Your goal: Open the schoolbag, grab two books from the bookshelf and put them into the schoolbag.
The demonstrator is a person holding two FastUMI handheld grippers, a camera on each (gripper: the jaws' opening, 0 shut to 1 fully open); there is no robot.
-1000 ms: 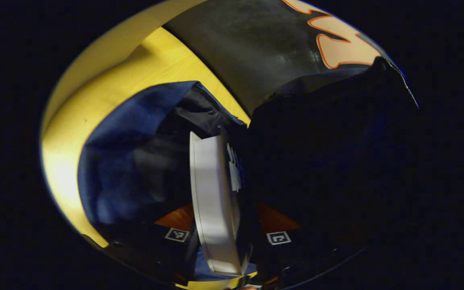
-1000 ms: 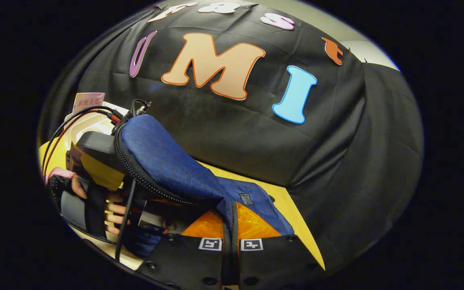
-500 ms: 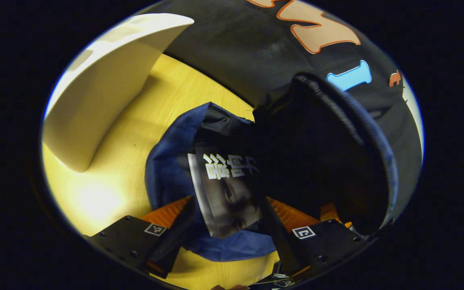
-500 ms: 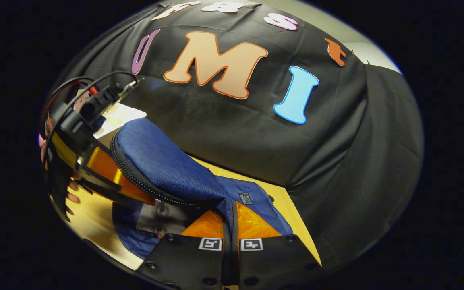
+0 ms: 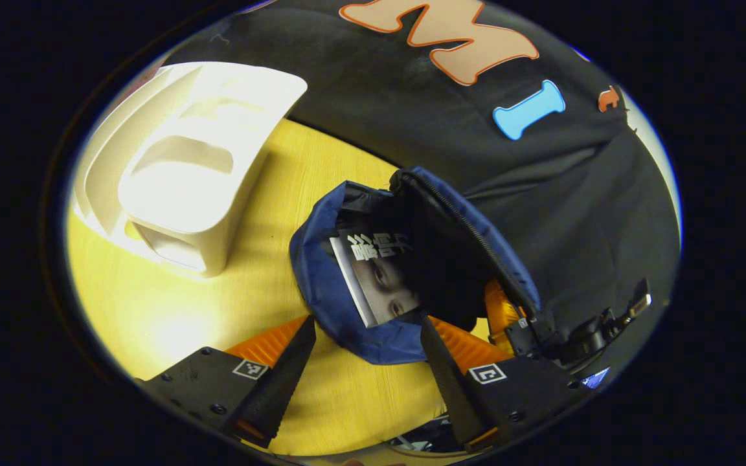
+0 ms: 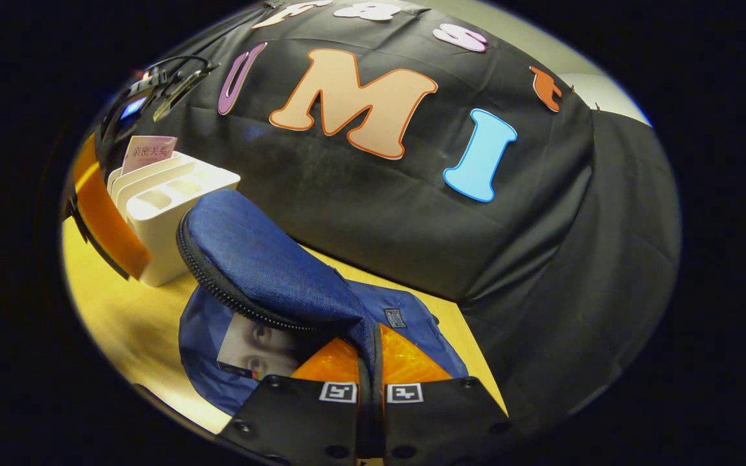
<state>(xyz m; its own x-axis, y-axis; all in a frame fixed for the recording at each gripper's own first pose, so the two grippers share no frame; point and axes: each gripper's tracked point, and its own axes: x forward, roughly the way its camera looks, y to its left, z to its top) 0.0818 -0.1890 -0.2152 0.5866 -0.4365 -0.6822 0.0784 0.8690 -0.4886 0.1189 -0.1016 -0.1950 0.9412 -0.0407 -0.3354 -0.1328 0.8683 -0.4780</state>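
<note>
The blue schoolbag (image 5: 324, 291) lies open on the yellow table. A book with a face on its cover (image 5: 379, 278) lies inside the mouth of the bag. My left gripper (image 5: 366, 327) hovers open above the bag's near rim, with nothing between its fingers. My right gripper (image 6: 371, 349) is shut on the edge of the bag's zippered flap (image 6: 263, 259) and holds it lifted; the book (image 6: 256, 346) shows under the flap. In the left gripper view, the right gripper (image 5: 509, 314) sits at the flap's right end.
A white bookshelf (image 5: 185, 188) stands on the table (image 5: 172, 323) left of the bag. In the right gripper view the bookshelf (image 6: 166, 207) holds a pink book (image 6: 147, 153) in its far slot. The left gripper's body (image 6: 104, 217) hangs in front of the shelf.
My left gripper let go of the book inside the bag and drew back up and away. The book stayed in the bag. The right gripper kept the flap lifted.
</note>
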